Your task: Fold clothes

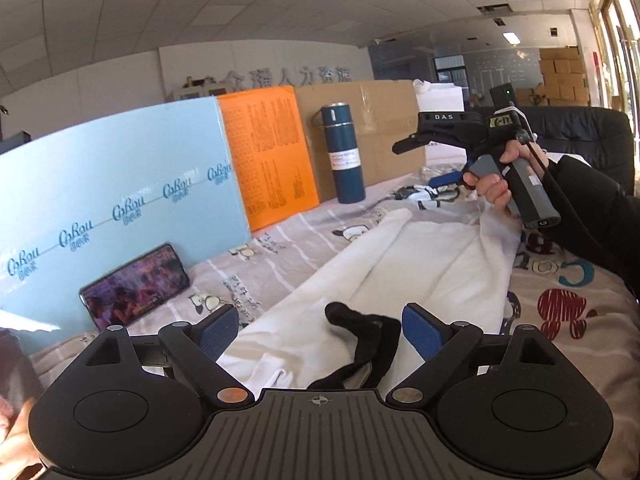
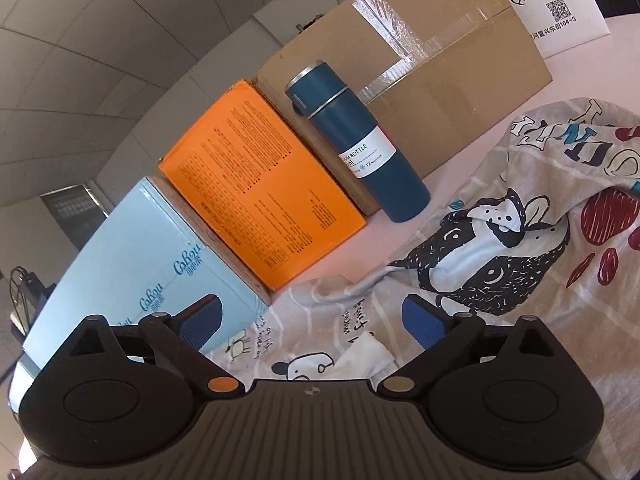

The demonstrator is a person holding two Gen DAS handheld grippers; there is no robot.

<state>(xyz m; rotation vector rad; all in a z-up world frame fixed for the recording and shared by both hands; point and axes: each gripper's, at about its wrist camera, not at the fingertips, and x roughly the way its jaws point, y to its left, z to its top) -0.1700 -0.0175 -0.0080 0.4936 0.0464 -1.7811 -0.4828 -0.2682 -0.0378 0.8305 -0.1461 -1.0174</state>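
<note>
Left wrist view looks down a long white garment (image 1: 400, 268) spread lengthwise over a grey cartoon-printed sheet (image 1: 560, 308) — its far end reaches toward a dark blue steel vacuum bottle (image 1: 343, 152). The left gripper (image 1: 318, 330) has its blue-padded tongs spread wide, straddling a black trim piece (image 1: 360, 332) at the garment's near end without pinching it. Bare sheet shows along both long edges of the garment, wider on the left, where a smartphone with a lit screen (image 1: 134, 286) leans against a pale blue printed carton (image 1: 108, 200). An orange printed box (image 1: 270, 156) and a brown taped cardboard box (image 1: 380, 128) close off the far side. Up at the right, the right gripper (image 1: 408, 142) is held in the air in a bare hand (image 1: 496, 184), above the garment's far right edge.

Right wrist view shows that gripper's tongs (image 2: 314, 314) apart with nothing between them, over rumpled sheet; bare pale tabletop (image 2: 460, 168) lies between the sheet's edge and the boxes.
</note>
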